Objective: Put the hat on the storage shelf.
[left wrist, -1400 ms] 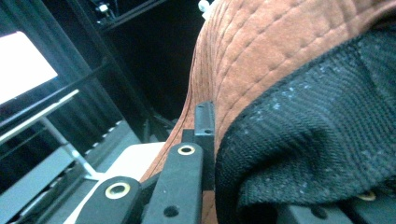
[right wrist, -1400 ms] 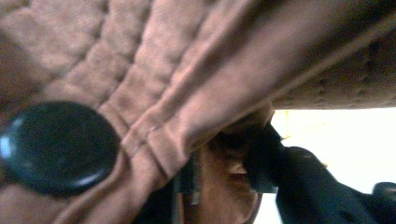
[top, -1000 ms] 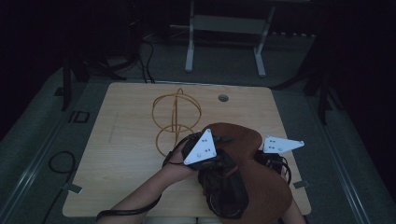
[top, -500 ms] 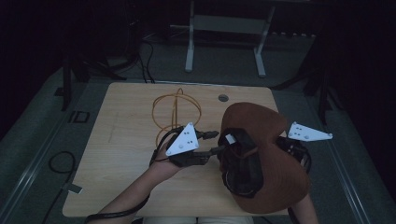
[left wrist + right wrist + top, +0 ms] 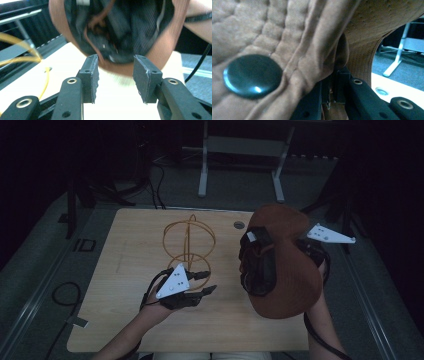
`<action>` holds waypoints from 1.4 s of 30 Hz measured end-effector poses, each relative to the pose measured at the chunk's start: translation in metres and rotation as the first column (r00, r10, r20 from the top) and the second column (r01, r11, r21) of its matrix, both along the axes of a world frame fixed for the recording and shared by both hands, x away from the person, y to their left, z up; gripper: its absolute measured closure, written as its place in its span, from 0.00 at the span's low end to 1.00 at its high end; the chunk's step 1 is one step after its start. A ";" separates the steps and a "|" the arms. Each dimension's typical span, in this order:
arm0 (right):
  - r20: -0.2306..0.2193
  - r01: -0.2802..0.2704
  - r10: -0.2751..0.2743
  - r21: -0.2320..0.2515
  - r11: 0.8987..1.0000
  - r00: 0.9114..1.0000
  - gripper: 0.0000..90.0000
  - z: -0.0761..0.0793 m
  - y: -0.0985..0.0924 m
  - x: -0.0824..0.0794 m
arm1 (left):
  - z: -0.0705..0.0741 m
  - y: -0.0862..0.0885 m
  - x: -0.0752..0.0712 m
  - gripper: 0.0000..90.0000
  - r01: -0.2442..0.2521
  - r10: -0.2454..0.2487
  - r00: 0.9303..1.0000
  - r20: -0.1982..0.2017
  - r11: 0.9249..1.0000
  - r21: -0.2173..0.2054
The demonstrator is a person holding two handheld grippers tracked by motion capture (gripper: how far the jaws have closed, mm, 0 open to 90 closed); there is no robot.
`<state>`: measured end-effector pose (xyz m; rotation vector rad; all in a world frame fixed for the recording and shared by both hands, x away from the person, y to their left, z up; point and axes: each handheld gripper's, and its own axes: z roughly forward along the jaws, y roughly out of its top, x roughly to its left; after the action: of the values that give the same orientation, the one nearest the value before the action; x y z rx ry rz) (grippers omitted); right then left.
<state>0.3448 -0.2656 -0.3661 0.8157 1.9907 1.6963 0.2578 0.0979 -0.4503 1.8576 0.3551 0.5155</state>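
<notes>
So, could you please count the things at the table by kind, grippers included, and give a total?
Brown hat: 1
Yellow wire frame stand: 1
Grippers, left gripper and right gripper: 2
Total: 4

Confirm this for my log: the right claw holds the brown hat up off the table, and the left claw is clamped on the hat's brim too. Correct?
Not quite. The left claw is open and grips nothing: in the left gripper view its jaws stand apart with the brown hat beyond them, untouched. The rest holds: the right claw is shut on the hat's fabric and holds it above the table.
</notes>
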 end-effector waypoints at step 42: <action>-0.012 0.006 -0.007 -0.083 0.997 1.000 0.94 0.049 0.158 0.089 | -0.111 0.158 -0.030 0.06 -0.631 0.618 0.746 -0.248 0.775 0.032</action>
<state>0.4333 -0.1078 -0.3169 0.8048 2.0497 1.5975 0.2278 0.2561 -0.5609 1.7233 1.1821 0.7151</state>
